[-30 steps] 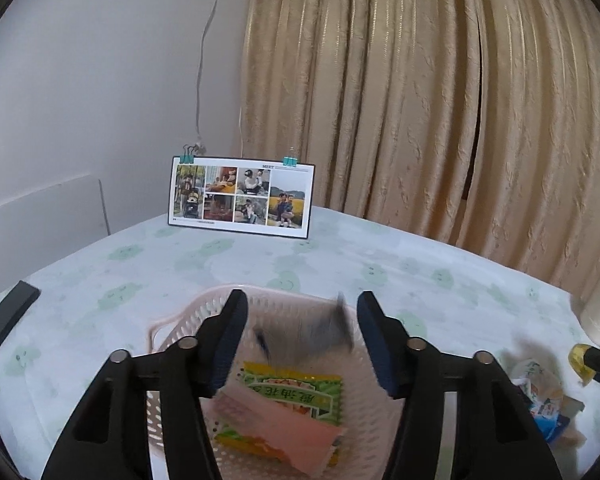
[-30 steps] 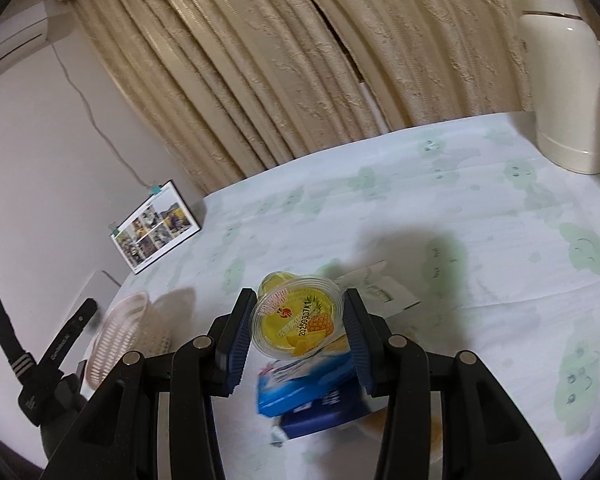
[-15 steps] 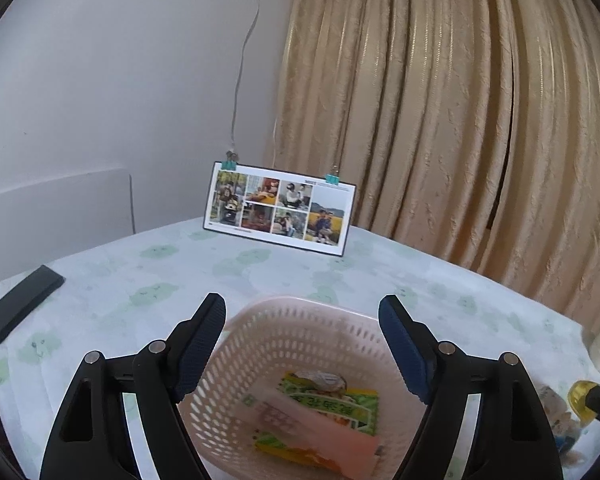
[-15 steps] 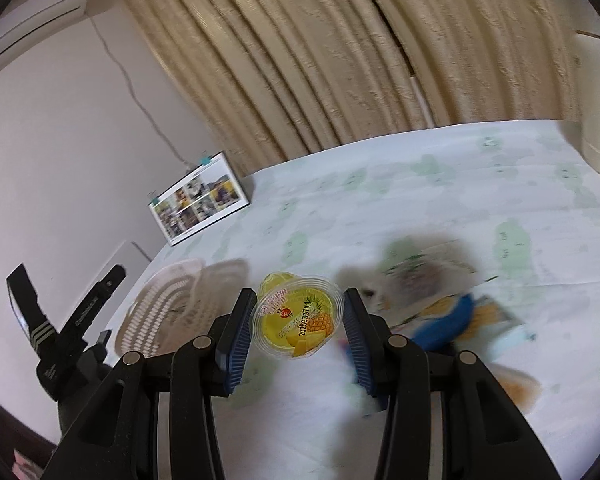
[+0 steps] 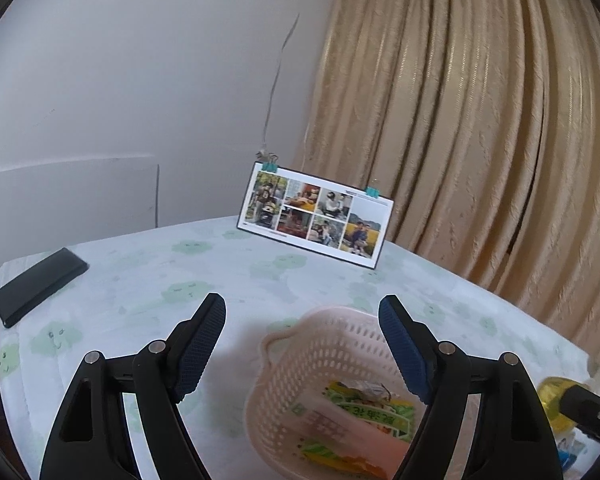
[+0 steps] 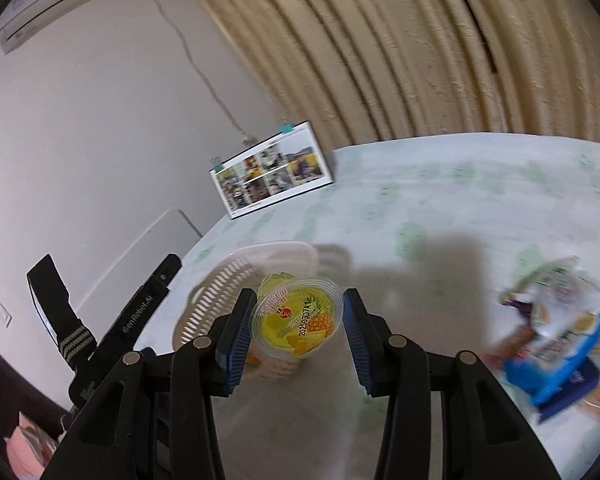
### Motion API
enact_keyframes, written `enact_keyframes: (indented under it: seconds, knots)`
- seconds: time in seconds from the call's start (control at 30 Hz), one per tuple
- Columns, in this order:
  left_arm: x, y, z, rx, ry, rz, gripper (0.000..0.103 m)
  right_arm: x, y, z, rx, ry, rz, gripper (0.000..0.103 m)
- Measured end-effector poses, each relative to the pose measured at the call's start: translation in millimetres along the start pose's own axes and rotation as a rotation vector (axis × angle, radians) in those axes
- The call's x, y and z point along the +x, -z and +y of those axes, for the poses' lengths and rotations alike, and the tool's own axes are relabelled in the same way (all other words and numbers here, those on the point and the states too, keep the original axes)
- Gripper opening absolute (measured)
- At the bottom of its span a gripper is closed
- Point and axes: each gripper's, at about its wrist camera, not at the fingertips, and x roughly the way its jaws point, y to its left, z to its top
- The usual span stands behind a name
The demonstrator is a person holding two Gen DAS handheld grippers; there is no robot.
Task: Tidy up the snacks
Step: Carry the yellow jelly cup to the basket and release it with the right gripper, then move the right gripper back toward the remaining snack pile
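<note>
Here, in the left wrist view, the left gripper [image 5: 302,314] hangs with its blue-padded black fingers spread wide and nothing between them. Below and just right of its centre sits the pale pink perforated plastic basket [image 5: 300,364] on the round table with the white cloth printed in green smiley clouds [image 5: 148,280]. Inside the basket lie a green-and-yellow snack packet [image 5: 364,406] and a flat pink wrapper [image 5: 328,426], with a small crinkled silver wrapper [image 5: 366,388] on top of the green one. A black flat rectangular device [image 5: 36,280] rests at the table's left edge, and a white photo-collage card with teal binder clips [image 5: 314,216] stands at the far side, in front of the beige pleated curtain [image 5: 480,128]. At the right edge a bit of yellow cup shows, gripped in the other tool.

In the right wrist view, the right gripper [image 6: 296,312] is closed narrowly on a clear plastic jelly cup with yellow pineapple pieces and a printed lid [image 6: 296,318], its blue pads pressing the cup's two sides. The cup is held above the table, just beside the basket, whose rim shows behind it to the left. The left tool's black body [image 6: 112,332] crosses the lower left. Well apart, on the right, lies a blurred heap of snack packets, blue and white [image 6: 556,344].
</note>
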Motion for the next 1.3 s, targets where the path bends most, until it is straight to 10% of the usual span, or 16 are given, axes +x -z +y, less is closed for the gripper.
enact_keyframes:
  seconds: [0.53, 1.3]
  knots:
    - [1, 3, 2, -0.009, 0.022, 0.011, 0.079, 39, -2, 24, -0.006, -0.052, 0.02, 0.046]
    - [1, 10, -17, 0.065, 0.016, 0.019, 0.079, 14, 20, -66, 0.12, 0.173, 0.014, 0.046]
